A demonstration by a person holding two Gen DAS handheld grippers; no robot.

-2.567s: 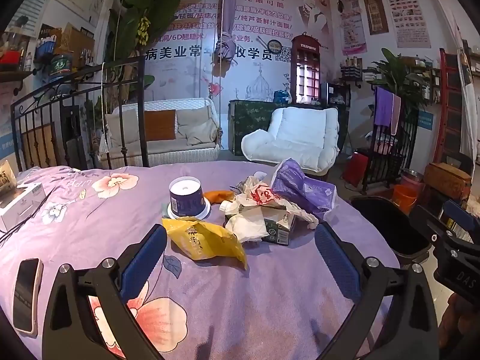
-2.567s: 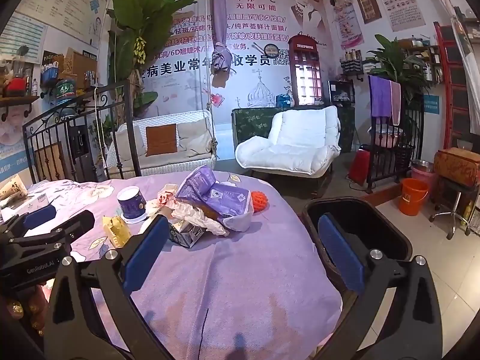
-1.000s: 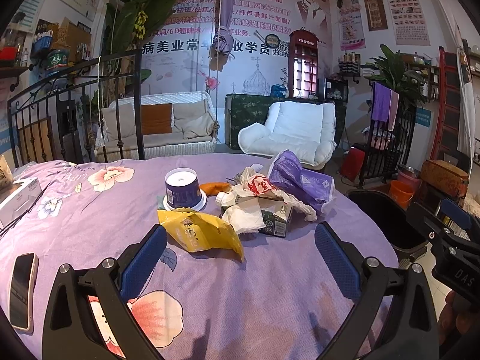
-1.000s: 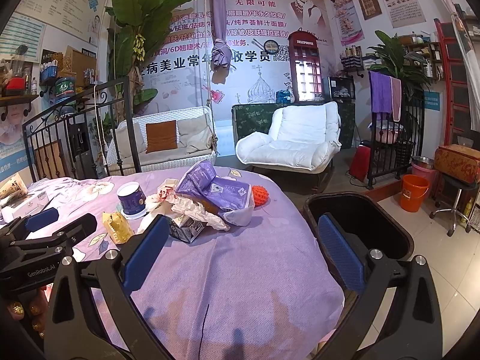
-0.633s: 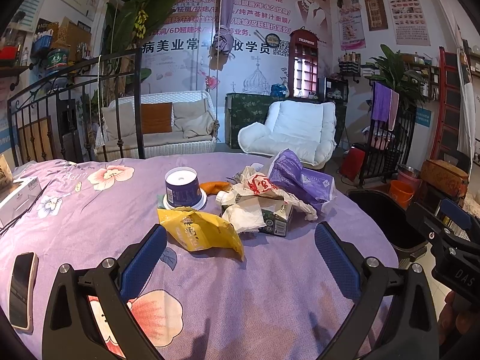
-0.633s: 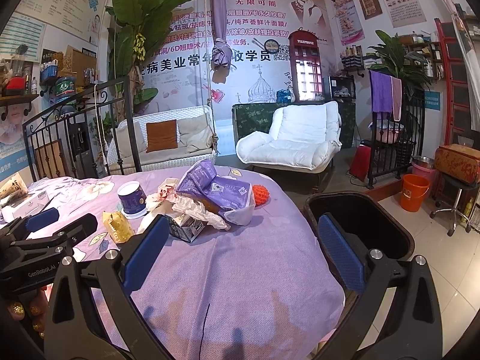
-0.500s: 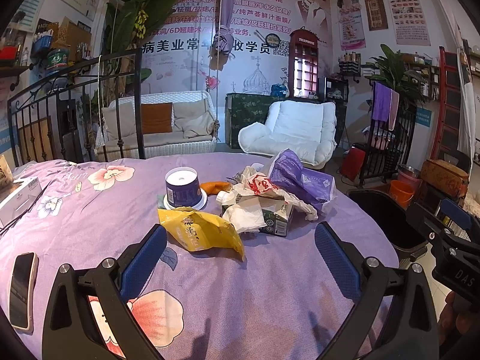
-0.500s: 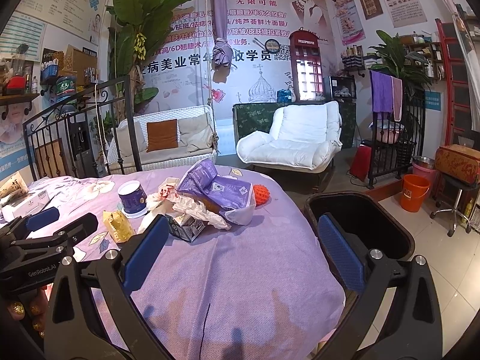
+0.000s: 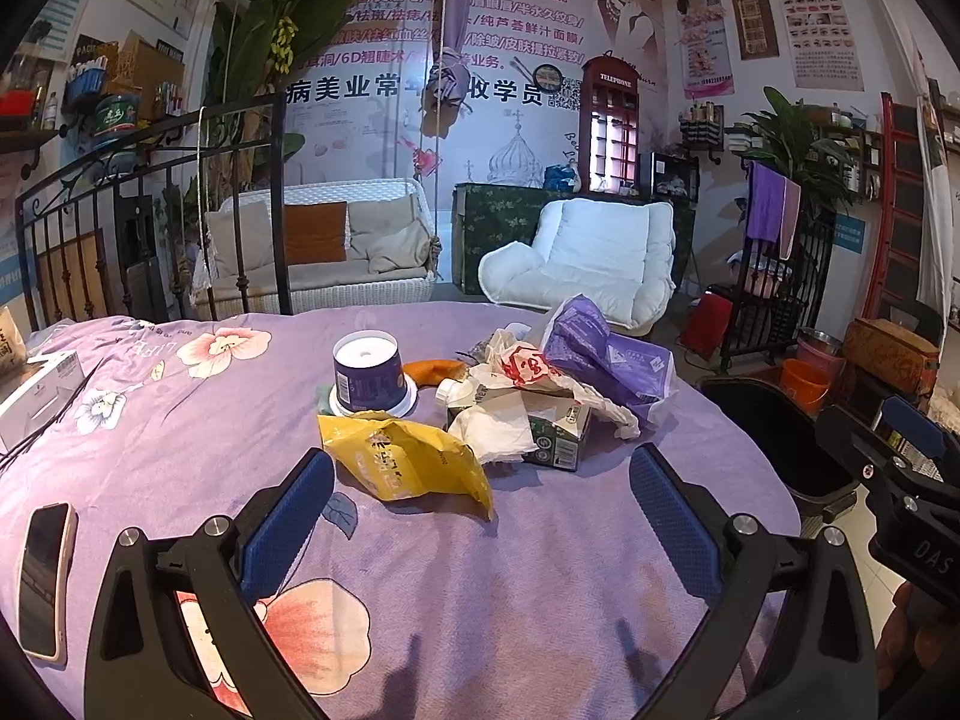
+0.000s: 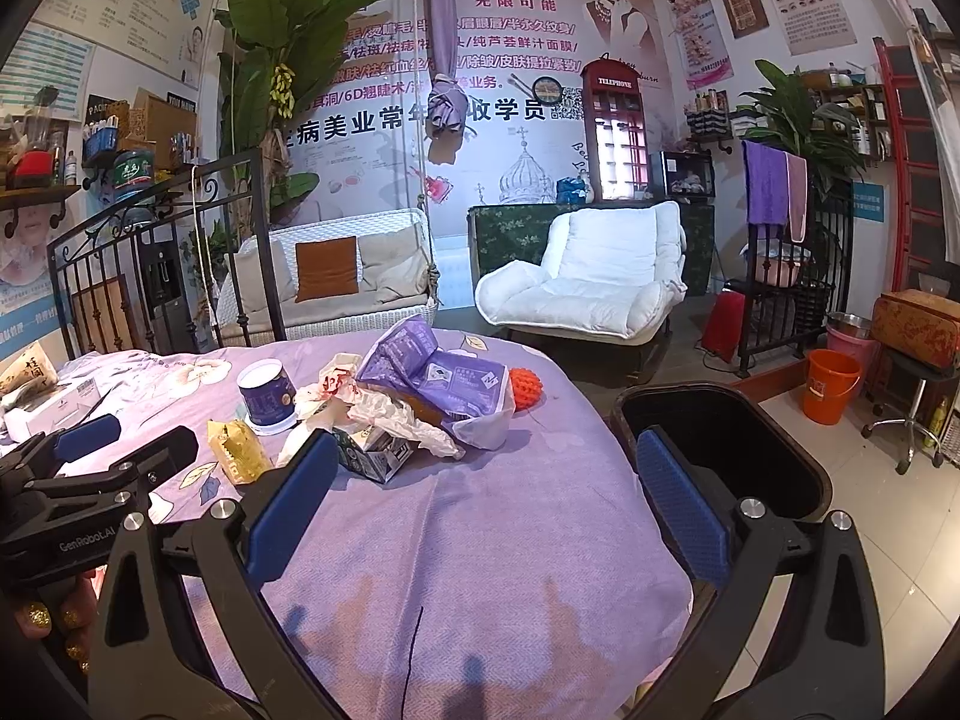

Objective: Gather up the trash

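With both tools empty and their jaws spread wide, I judge that I am at the very start of the job, lining up for a first pick. My left gripper (image 9: 480,498) hovers above the purple floral tablecloth (image 9: 180,438), and just ahead of it, nearer its left finger, lies a crumpled yellow snack bag (image 9: 402,459), apart from both pads. Beyond the bag, straight ahead, sits the rest of the heap: a torn green-and-white carton (image 9: 558,429) with white tissue (image 9: 495,429) spilling over it, a white plastic bag with red print (image 9: 525,366), and a purple tissue pack (image 9: 606,354) leaning at the far right. Ahead to the left stands a purple disc spindle case (image 9: 372,375), with an orange peel (image 9: 432,371) just behind it. A phone (image 9: 42,576) lies well off to my left; I take that as not trash.

My right gripper (image 10: 480,492) hangs over bare cloth, with the carton just ahead of its left finger. The black bin (image 10: 780,450) stands off the table edge, behind its right finger.

Next, I reckon, the left tool needs to drop forward so the yellow bag sits between the pads, then close gently, since thin film slips and folds.
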